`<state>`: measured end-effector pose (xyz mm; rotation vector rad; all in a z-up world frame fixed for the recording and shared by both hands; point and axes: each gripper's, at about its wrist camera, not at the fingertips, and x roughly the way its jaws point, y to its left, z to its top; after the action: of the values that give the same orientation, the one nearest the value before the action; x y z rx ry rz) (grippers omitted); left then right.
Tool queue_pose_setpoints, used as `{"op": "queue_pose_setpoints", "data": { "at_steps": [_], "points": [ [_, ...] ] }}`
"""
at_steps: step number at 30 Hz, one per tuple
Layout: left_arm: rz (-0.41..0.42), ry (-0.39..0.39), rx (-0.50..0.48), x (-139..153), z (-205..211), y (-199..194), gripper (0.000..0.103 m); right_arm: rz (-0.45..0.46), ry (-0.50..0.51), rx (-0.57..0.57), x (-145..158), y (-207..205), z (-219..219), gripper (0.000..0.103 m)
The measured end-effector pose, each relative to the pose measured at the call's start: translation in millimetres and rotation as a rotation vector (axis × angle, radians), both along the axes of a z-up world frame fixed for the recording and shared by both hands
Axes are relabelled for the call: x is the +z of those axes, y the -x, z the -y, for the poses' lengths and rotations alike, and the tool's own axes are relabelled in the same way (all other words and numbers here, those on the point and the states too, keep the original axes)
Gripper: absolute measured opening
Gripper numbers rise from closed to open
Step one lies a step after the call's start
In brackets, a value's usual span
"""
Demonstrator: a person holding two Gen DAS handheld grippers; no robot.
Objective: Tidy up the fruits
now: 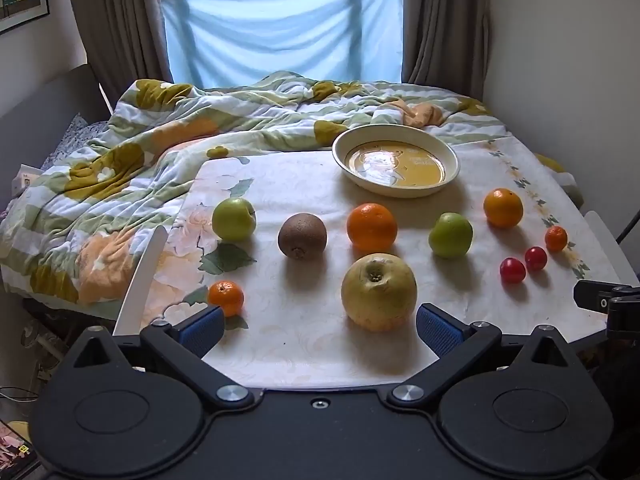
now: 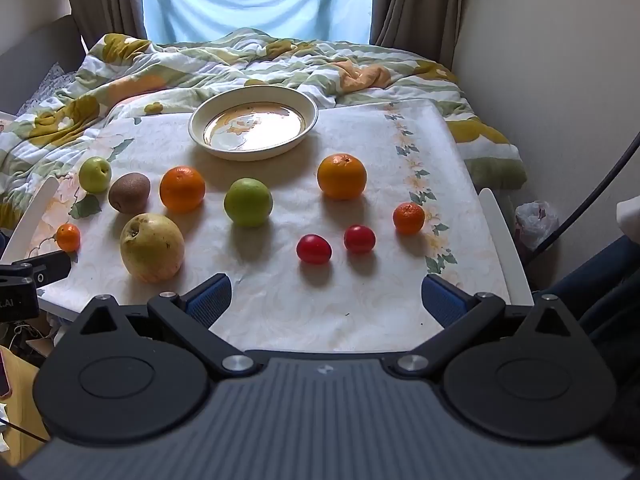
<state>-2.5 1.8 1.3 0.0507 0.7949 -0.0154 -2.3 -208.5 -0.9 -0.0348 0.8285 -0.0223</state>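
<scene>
Floral cloth covers a table (image 1: 304, 344) against a rumpled quilt (image 1: 120, 152). At its far edge sits a cream bowl (image 1: 450, 152), nothing in it. Nearer lie a large yellow pear (image 1: 378, 292), two oranges, two green apples, a kiwi (image 1: 302, 236), two mandarins and two red tomatoes, all apart. Left gripper (image 1: 320, 326) and right gripper (image 2: 326, 300) hover spread wide, gripping nothing.

Table (image 2: 360, 312) under floral cloth (image 2: 280, 300): empty bowl (image 2: 216, 148), loose fruit, possibly two tomatoes (image 2: 314, 249).
</scene>
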Motion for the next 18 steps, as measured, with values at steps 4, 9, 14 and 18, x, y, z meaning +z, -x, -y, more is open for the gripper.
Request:
{"op": "queue_pose_setpoints", "data": {
  "at_steps": [4, 9, 14, 18],
  "points": [
    [-0.006, -0.011, -0.004, -3.7, 3.0, 5.3, 0.103, 0.006, -0.003, 0.0, -0.1, 1.0, -0.1, 0.103],
    [-0.013, 0.018, -0.01, -0.6, 1.6, 0.3, 0.103, 0.003, -0.005, 0.002, -0.1, 1.8, -0.1, 0.103],
    [-0.007, 0.015, -0.014, 0.9, 3.4, 1.3, 0.103, 0.006, -0.005, 0.0, 0.3, 2.9, -0.2, 0.103],
    [-0.003, 0.014, -0.017, 1.6, 4.4, 1.6, 0.103, 0.006, -0.007, 0.001, 0.2, 3.3, -0.1, 0.103]
  ]
}}
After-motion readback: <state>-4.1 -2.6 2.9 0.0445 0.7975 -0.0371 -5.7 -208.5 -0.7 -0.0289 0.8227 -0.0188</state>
